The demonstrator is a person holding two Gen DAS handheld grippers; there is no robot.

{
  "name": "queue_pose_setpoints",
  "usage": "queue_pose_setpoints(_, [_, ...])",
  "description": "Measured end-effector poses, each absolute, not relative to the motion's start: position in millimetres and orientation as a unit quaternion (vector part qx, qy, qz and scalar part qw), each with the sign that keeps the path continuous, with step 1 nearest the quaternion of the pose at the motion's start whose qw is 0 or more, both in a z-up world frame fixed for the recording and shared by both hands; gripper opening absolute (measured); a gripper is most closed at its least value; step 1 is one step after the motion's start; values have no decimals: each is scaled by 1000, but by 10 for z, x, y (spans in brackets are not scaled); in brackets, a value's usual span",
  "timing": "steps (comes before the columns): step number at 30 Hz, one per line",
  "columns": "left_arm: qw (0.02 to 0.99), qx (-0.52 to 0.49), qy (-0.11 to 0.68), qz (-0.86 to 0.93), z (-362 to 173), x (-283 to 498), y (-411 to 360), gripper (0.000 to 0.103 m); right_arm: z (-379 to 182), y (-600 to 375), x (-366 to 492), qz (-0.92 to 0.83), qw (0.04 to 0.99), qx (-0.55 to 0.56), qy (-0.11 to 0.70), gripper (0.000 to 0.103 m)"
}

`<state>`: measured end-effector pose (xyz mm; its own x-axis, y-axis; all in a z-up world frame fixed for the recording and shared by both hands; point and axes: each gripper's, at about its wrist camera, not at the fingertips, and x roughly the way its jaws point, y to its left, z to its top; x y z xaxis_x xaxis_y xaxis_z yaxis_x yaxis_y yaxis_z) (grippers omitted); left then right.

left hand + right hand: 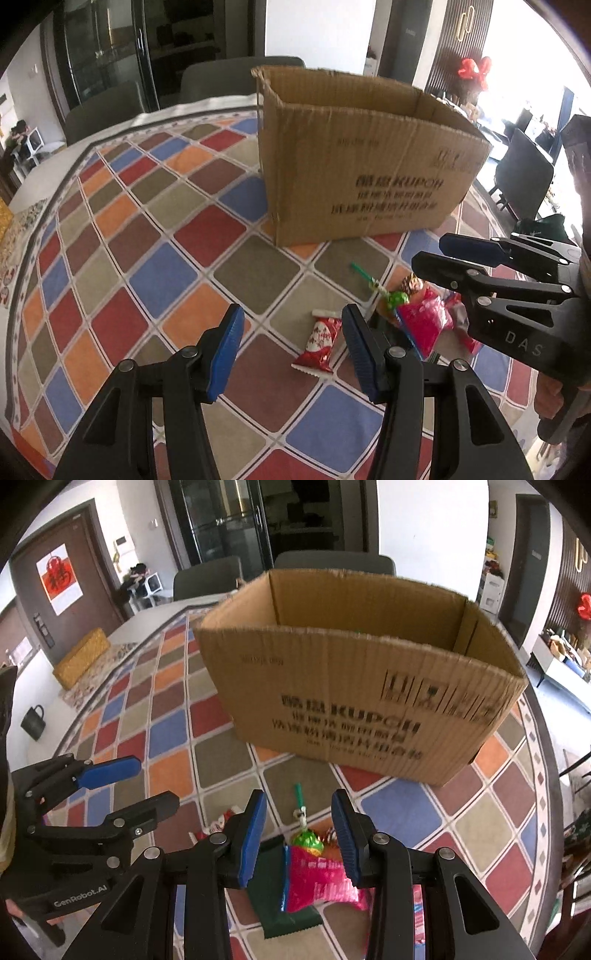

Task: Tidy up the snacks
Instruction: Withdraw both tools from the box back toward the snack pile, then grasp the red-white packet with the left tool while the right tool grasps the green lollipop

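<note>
Lying loose on the checked tablecloth (155, 236), the snacks wait just short of the open cardboard box (347, 701): a pink packet (317, 884), a green lollipop (307, 840), a red-and-white wrapper (320, 345). The right gripper (299, 834) hangs over the pink packet, jaws parted and empty; the left gripper (291, 343) hangs beside the red wrapper, likewise released, probably so each can take one.

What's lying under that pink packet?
Under the pink packet lies a dark green packet, partly covered. More wrappers peek out beside it; whatever else is beneath is hidden.
</note>
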<state>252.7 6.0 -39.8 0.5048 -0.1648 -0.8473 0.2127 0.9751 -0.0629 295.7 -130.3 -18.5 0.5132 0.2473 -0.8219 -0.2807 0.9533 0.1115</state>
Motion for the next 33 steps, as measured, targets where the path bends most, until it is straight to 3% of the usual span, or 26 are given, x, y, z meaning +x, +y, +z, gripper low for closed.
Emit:
queue_pose_setpoints(18, [845, 49, 515, -133, -905, 2444, -73, 54, -747, -1325, 2915, 164, 838, -13, 520, 38])
queue_pose_setpoints(33, [841, 35, 521, -139, -1060, 2598, -74, 54, -860, -1292, 2996, 170, 832, -8, 529, 38])
